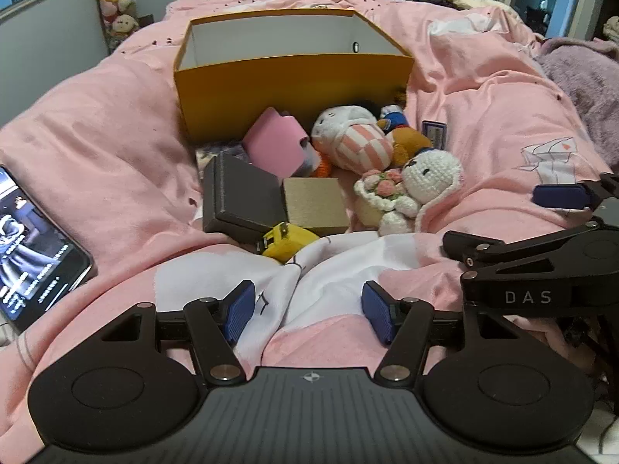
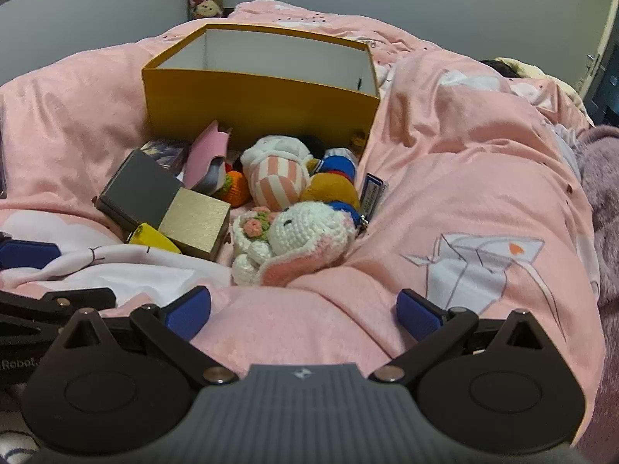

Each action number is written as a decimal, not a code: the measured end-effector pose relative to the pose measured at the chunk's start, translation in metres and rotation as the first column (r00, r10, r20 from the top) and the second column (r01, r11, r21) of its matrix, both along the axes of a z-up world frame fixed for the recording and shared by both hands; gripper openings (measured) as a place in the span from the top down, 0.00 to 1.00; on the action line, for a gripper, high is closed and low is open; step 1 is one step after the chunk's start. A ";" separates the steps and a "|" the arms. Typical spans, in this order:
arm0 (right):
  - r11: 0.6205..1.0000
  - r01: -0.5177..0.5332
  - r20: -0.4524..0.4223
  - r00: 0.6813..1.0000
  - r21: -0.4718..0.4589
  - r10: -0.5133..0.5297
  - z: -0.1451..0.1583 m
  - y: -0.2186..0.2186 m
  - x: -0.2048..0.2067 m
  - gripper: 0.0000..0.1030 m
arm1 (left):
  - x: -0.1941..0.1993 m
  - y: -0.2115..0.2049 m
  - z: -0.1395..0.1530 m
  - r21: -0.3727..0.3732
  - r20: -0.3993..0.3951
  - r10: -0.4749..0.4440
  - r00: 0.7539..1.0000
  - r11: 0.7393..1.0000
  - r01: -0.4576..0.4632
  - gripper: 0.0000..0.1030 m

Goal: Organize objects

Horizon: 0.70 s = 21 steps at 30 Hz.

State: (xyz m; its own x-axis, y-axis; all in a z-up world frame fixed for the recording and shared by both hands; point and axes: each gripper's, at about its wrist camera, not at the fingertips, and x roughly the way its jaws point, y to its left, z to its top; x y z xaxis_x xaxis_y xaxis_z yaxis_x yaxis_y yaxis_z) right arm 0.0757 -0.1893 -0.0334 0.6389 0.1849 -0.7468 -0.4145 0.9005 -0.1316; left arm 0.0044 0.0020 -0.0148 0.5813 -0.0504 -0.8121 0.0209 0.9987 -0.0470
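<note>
An open yellow box with a white inside stands on the pink duvet. In front of it lies a pile: a crocheted white rabbit, a striped pink plush, a pink case, a dark grey box, a gold box and a yellow plug. My left gripper is open, low over the duvet short of the pile. My right gripper is open too, just before the rabbit.
A phone with a lit screen lies on the duvet at the left. A purple fleece blanket sits at the right edge. Plush toys hang by the far wall. A card tag lies beside the pile.
</note>
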 end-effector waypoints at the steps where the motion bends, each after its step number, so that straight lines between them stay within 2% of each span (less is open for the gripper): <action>1: 1.000 -0.011 -0.008 1.000 0.000 0.011 0.001 0.001 0.002 0.04 | 0.000 0.003 0.001 -0.022 0.006 -0.005 1.000 1.000 0.006 0.35; 3: 0.999 -0.041 -0.027 0.999 0.006 0.041 0.006 0.004 0.006 0.18 | 0.002 0.007 0.004 -0.060 0.012 -0.016 1.000 0.998 0.017 0.40; 5: 0.998 -0.068 -0.022 0.997 -0.003 0.068 0.012 0.010 0.009 0.25 | 0.005 0.012 0.009 -0.084 0.016 -0.026 1.000 0.996 0.027 0.45; 9: 0.990 -0.142 0.018 0.990 -0.021 0.143 0.026 0.023 0.016 0.35 | 0.012 0.022 0.025 -0.086 0.078 -0.010 0.997 0.996 0.017 0.46; 12: 0.982 -0.190 0.006 0.982 -0.011 0.190 0.031 0.032 0.027 0.47 | 0.027 0.038 0.034 -0.108 0.076 0.036 0.996 0.994 -0.028 0.46; 17: 0.959 -0.282 0.064 0.958 0.031 0.280 0.037 0.044 0.043 0.46 | 0.062 0.062 0.027 -0.113 -0.009 0.104 0.995 0.988 -0.104 0.38; 21: 0.951 -0.308 0.031 0.951 0.022 0.307 0.035 0.059 0.067 0.46 | 0.090 0.075 0.010 -0.123 -0.087 0.145 0.986 0.980 -0.155 0.34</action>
State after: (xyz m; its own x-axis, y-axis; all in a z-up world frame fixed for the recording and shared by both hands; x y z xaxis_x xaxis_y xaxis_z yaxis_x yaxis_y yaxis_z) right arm 0.1428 -0.1307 0.0012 0.5680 0.3948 -0.7222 -0.6683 0.7334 -0.1246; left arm 0.0943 0.0774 -0.0046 0.5257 -0.0746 -0.8474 -0.1374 0.9756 -0.1711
